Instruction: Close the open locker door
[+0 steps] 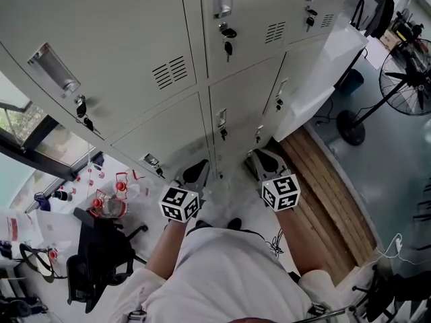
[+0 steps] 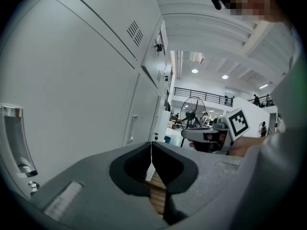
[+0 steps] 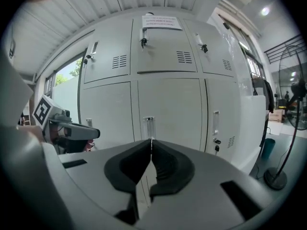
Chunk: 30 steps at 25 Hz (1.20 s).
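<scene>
A bank of grey lockers [image 1: 168, 59] fills the head view, and the doors in front of me look shut. At its right end a white panel [image 1: 323, 79] stands out from the bank at an angle; it looks like the open door [image 3: 252, 128]. My left gripper [image 1: 199, 169] and right gripper [image 1: 259, 159] sit side by side low in front of the lockers, both pointing at them. Each has its jaws together with nothing between them. The left gripper [image 2: 151, 145] points along the locker fronts. The right gripper [image 3: 151, 142] faces a lower door handle [image 3: 149, 127].
A pedestal fan [image 1: 404, 73] stands on the floor at the right. Wooden planks [image 1: 323, 187] lie beside the lockers' right end. A black office chair [image 1: 101, 254] and clutter sit at the lower left, under a window [image 1: 20, 123]. Keys hang in several locks [image 1: 227, 46].
</scene>
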Each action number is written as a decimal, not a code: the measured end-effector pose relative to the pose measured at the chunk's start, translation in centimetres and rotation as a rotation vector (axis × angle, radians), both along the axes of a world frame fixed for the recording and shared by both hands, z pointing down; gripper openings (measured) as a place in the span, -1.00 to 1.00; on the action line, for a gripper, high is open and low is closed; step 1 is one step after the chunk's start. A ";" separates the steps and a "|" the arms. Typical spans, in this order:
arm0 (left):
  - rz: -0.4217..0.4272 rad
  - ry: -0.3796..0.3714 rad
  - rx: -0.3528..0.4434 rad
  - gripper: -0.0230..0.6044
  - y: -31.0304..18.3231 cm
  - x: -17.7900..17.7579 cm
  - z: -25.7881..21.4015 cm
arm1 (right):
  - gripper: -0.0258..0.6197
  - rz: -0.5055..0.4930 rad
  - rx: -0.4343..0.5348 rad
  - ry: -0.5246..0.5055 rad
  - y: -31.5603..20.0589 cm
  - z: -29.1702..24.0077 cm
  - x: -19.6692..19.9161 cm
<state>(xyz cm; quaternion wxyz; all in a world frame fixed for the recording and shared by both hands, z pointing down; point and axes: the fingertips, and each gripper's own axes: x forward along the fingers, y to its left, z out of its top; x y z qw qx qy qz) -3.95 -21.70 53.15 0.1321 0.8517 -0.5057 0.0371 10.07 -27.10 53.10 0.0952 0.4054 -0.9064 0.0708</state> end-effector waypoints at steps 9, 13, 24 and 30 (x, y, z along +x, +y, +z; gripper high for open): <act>0.074 0.001 0.014 -0.88 0.8 -1.3 -1.2 | -0.91 0.073 0.054 0.024 2.2 -2.1 -0.1; 0.098 0.001 0.017 -0.88 0.7 -1.8 -1.5 | -0.91 0.113 0.069 0.014 2.7 -3.0 0.2; 0.127 0.014 0.019 -0.88 0.4 -2.4 -2.2 | -0.91 0.130 0.055 -0.008 3.0 -3.5 -0.6; 0.123 0.017 0.017 -0.88 0.4 -2.6 -2.3 | -0.91 0.125 0.056 -0.013 3.0 -3.6 -0.8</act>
